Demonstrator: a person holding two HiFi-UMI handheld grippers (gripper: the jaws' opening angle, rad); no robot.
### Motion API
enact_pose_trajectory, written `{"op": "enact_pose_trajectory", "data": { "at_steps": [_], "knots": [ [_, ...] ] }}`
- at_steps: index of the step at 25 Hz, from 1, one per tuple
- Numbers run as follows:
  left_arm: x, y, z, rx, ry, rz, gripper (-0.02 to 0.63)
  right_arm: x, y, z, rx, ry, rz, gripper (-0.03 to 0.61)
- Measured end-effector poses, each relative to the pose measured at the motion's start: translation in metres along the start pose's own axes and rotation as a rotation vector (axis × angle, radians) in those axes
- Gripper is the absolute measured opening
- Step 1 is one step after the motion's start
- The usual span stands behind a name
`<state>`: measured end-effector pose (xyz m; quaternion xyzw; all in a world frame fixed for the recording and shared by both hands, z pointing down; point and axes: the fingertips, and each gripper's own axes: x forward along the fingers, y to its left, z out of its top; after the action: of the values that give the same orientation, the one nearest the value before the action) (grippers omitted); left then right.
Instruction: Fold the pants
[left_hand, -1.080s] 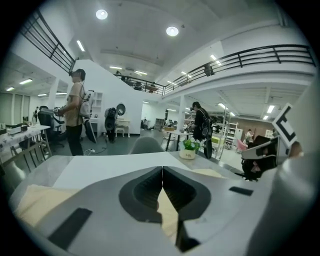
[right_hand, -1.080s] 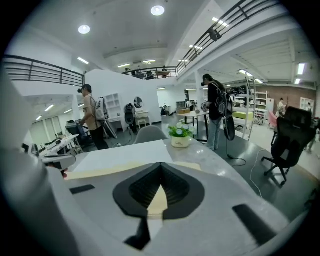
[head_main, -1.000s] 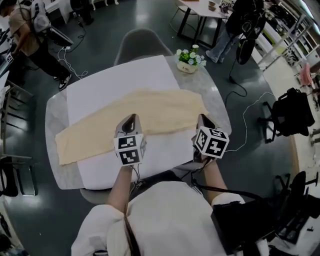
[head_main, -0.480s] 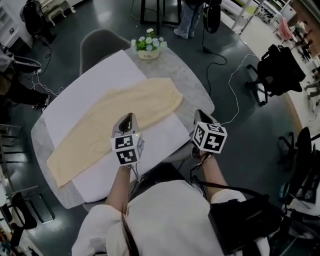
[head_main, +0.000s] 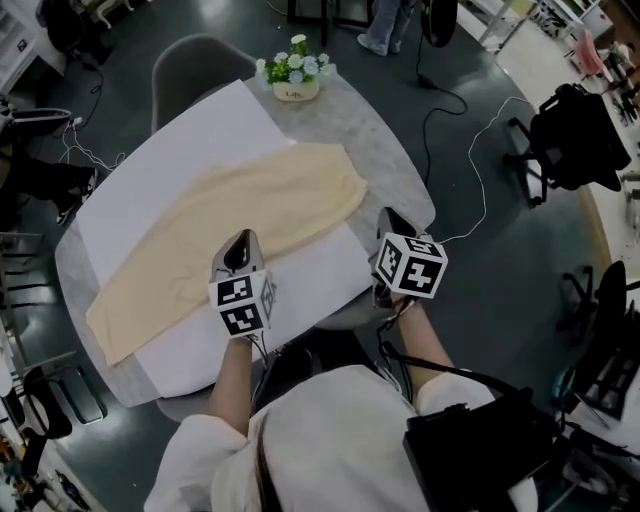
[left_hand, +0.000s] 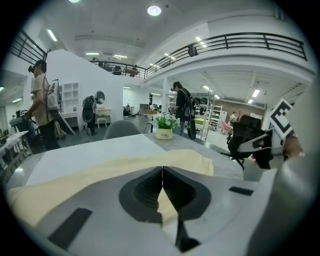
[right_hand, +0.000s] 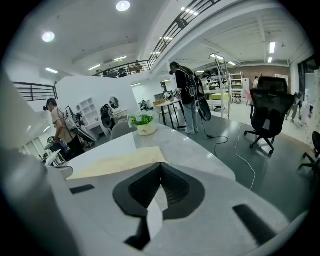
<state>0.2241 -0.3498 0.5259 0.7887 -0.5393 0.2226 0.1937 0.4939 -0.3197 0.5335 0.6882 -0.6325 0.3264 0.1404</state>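
Observation:
Cream pants (head_main: 230, 215) lie flat and stretched out slantwise on a white sheet (head_main: 190, 140), their wider end at the right near the flower pot. My left gripper (head_main: 243, 238) hovers at the near edge of the pants, shut with nothing between its jaws. In the left gripper view the shut left gripper (left_hand: 162, 171) has the pants (left_hand: 100, 167) just beyond it. My right gripper (head_main: 386, 215) is shut and empty too, over the sheet's near right corner, just off the wider end. The right gripper view shows the right gripper (right_hand: 161, 166) with the pants (right_hand: 120, 162) ahead to the left.
The sheet covers a round grey table (head_main: 385, 150). A small flower pot (head_main: 292, 78) stands at its far edge, with a grey chair (head_main: 195, 62) behind. A cable (head_main: 470, 180) lies on the floor and a black office chair (head_main: 575, 130) stands to the right. People stand in the background.
Both grippers, still shut, have drawn back from the pants toward the near edge of the table and sunk a little. The head view has swung, so the table looks turned. The pants lie unmoved.

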Motion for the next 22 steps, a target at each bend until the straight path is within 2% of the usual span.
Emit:
{"op": "enact_pose_trajectory", "data": {
  "at_steps": [4, 5, 6, 11, 14, 22],
  "knots": [
    [0.017, 0.002, -0.011, -0.021, 0.027, 0.027, 0.008, 0.026, -0.007, -0.004, 0.001, 0.037, 0.011, -0.005],
    [0.023, 0.003, -0.012, -0.024, 0.031, 0.031, 0.008, 0.033, -0.007, -0.005, 0.004, 0.047, 0.019, 0.011],
    [0.028, 0.005, -0.014, -0.028, 0.036, 0.035, 0.008, 0.041, -0.007, -0.006, 0.006, 0.057, 0.028, 0.054],
    [0.046, 0.011, -0.024, -0.043, 0.066, 0.058, 0.008, 0.077, -0.011, -0.013, 0.009, 0.115, 0.045, 0.064],
    [0.053, 0.016, -0.028, -0.057, 0.069, 0.065, 0.008, 0.102, -0.011, -0.019, 0.016, 0.153, 0.059, 0.117],
    [0.064, 0.043, -0.04, -0.083, 0.092, 0.118, 0.009, 0.147, -0.019, -0.038, 0.018, 0.215, -0.006, 0.129]
  ]
}}
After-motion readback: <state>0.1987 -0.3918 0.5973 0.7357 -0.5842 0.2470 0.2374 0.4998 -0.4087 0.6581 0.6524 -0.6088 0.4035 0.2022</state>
